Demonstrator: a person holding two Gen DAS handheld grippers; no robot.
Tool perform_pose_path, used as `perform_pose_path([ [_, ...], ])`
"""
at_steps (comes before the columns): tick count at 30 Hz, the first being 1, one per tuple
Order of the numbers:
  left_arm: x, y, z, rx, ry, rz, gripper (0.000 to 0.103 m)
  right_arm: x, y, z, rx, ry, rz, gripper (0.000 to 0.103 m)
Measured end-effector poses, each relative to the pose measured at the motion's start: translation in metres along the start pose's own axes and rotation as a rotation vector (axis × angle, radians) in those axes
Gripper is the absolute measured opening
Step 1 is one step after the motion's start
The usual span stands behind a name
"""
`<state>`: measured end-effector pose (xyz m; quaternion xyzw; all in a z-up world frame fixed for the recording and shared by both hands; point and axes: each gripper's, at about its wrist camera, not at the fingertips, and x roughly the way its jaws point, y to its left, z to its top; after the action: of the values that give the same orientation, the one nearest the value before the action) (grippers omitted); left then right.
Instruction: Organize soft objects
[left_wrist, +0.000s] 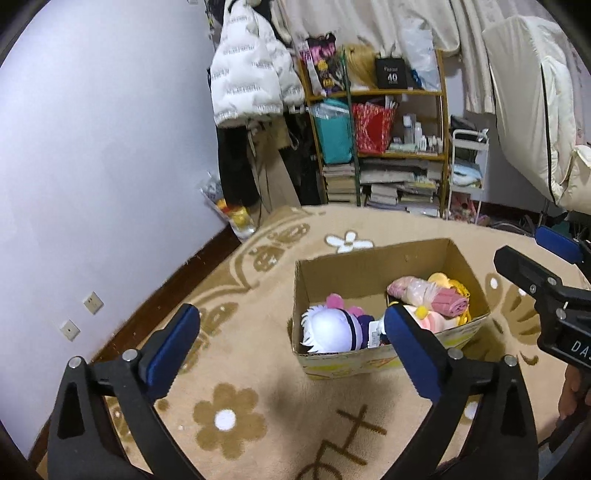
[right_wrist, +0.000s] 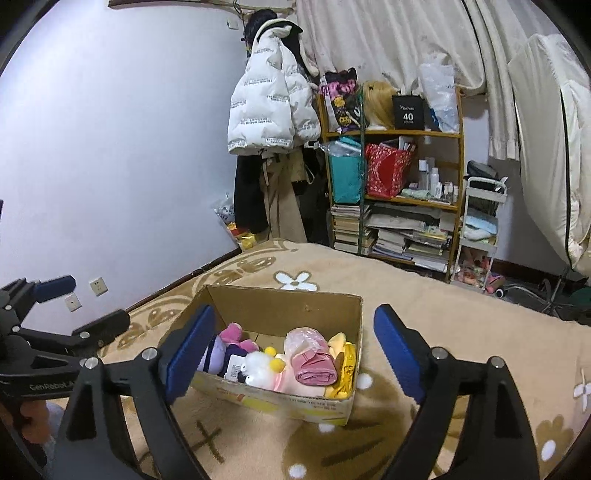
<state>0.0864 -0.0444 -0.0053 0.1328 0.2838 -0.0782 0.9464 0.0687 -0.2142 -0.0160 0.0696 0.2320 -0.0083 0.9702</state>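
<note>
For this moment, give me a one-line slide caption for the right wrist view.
Open right gripper above a cardboard box of plush toys on a flowered beige blanket.

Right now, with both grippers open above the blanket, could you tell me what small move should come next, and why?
Probably draw both grippers back from the cardboard box and look for anything soft left outside. The left gripper and right gripper are open and empty, the plush toys and pink cloth lie inside the box, and the blanket around it shows nothing loose.
</note>
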Motion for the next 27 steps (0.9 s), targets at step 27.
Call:
perform_pose_path([
  [27, -0.089, 0.029, -0.027, -0.056, -0.116, 0.026, 0.102, -0.087, 0.007, -0.016, -0.011, -0.069, -0.062, 0.103],
])
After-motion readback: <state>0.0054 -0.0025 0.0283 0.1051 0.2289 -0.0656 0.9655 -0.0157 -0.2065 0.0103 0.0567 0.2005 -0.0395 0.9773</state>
